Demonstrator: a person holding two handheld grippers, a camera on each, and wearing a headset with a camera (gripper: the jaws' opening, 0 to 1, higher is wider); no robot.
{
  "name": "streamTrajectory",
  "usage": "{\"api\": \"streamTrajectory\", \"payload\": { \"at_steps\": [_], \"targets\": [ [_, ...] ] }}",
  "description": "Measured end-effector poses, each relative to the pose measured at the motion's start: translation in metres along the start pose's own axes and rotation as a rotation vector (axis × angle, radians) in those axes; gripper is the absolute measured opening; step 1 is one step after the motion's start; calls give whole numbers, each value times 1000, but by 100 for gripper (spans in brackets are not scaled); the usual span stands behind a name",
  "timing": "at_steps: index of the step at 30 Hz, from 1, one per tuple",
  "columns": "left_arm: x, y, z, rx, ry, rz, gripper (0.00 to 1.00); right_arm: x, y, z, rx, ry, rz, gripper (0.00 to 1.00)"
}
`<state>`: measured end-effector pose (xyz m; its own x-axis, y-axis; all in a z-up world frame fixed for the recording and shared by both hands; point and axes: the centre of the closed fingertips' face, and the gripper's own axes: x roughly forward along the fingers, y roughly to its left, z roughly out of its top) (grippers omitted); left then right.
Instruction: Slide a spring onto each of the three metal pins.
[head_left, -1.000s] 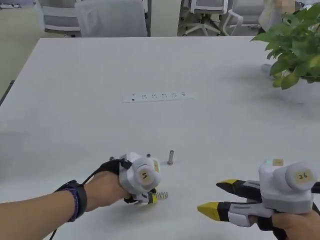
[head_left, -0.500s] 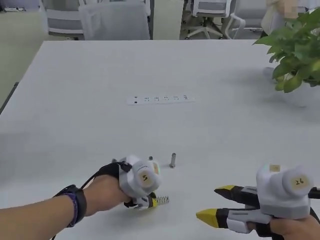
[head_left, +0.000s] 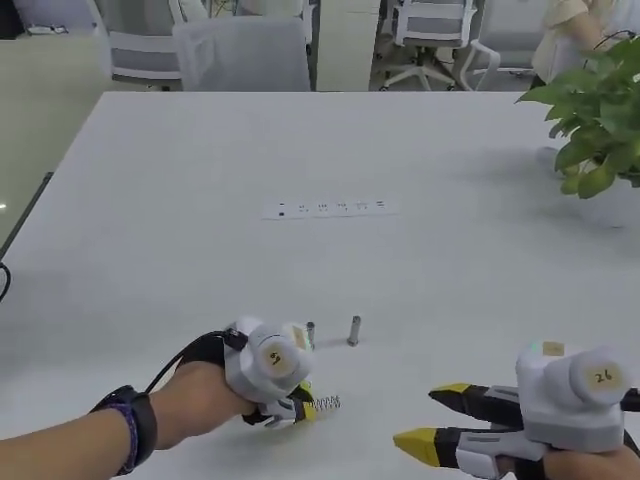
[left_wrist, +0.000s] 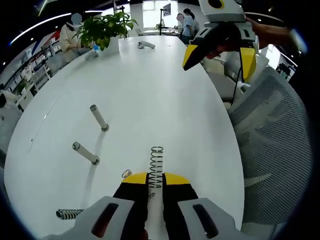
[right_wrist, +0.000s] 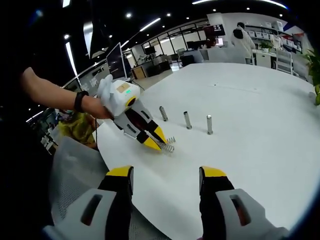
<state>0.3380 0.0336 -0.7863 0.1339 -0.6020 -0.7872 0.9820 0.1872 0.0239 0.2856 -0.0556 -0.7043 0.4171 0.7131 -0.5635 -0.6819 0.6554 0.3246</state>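
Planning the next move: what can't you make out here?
- Head view: sprung pin, behind the left gripper.
- Left gripper view: held spring, rear end between the shut jaws.
- Left gripper view: sprung pin, one end behind the gripper body.

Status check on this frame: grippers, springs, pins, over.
Left gripper shut on spring. Right gripper open, empty. One pin already sprung, two bare pins waiting. No obstruction.

White counter (head_left: 200, 200); silvery spring (left_wrist: 156, 162); grey metal pins (right_wrist: 187, 120); left gripper (left_wrist: 156, 176) and right gripper (right_wrist: 166, 172) white-bodied, fingers (right_wrist: 120, 175) black with yellow tips; plant (head_left: 600, 120) green-leaved; wristband (head_left: 130, 428) purple and black.
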Motion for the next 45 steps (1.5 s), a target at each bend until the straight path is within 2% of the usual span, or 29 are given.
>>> {"api": "streamTrajectory", "payload": {
  "at_steps": [4, 9, 18, 27, 35, 45],
  "targets": [
    [-6, -1, -2, -19, -13, 7, 2, 2, 4, -3, -1, 7, 10, 51],
    [-13, -3, -3, -15, -22, 13, 2, 5, 9, -4, 1, 9, 24, 51],
    [-32, -2, 1, -19, -56, 41, 2, 16, 14, 5, -20, 13, 63, 49],
    [-50, -2, -1, -28, -71, 65, 2, 27, 23, 12, -46, 18, 107, 48],
    [-62, -8, -1, -29, -91, 77, 2, 38, 31, 15, -66, 23, 151, 45],
    [-73, -14, -3, -45, -110, 93, 2, 55, 43, 14, -99, 60, 207, 44]
  ]
}}
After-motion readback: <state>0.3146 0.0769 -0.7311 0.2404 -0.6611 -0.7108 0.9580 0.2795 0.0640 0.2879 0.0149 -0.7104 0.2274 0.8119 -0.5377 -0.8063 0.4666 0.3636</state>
